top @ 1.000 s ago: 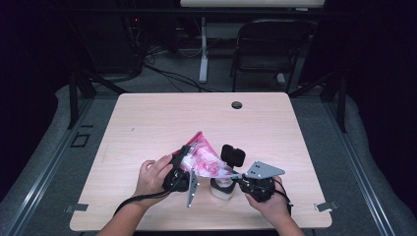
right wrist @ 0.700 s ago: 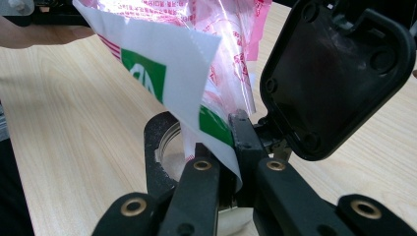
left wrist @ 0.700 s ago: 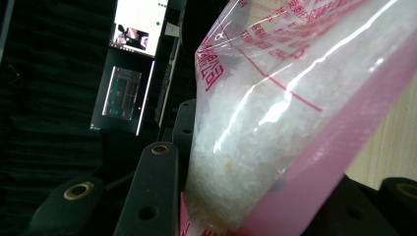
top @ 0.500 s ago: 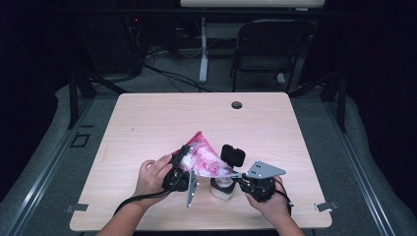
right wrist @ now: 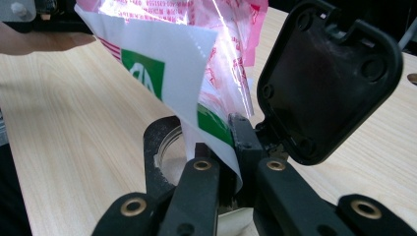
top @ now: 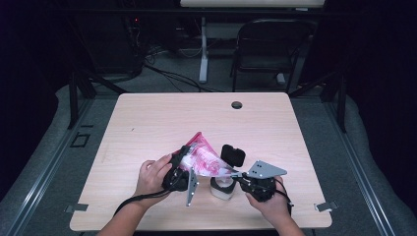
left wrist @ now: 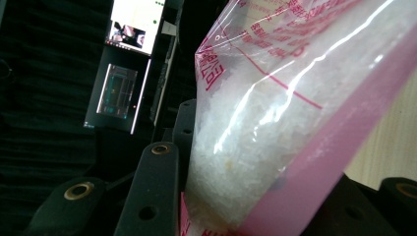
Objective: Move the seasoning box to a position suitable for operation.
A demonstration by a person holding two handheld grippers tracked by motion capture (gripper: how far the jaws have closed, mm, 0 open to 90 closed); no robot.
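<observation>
A clear and pink plastic bag (top: 204,160) of white grains hangs tilted over the table's front middle. My left gripper (top: 179,172) is shut on the bag's upper, fuller end; in the left gripper view the bag (left wrist: 275,123) bulges between my left gripper's (left wrist: 265,206) black jaws. My right gripper (top: 241,179) is shut on the bag's lower edge. In the right gripper view the right gripper (right wrist: 235,167) pinches the white and green printed edge (right wrist: 196,98) just above a small glass jar (right wrist: 169,147). The jar (top: 221,189) stands on the table with its black hinged lid (top: 232,156) flipped up.
The light wooden table (top: 147,123) has a round cable hole (top: 237,104) near its far edge. A black chair (top: 268,49) and a table leg (top: 203,49) stand beyond it. A lit monitor (left wrist: 135,24) shows in the left gripper view.
</observation>
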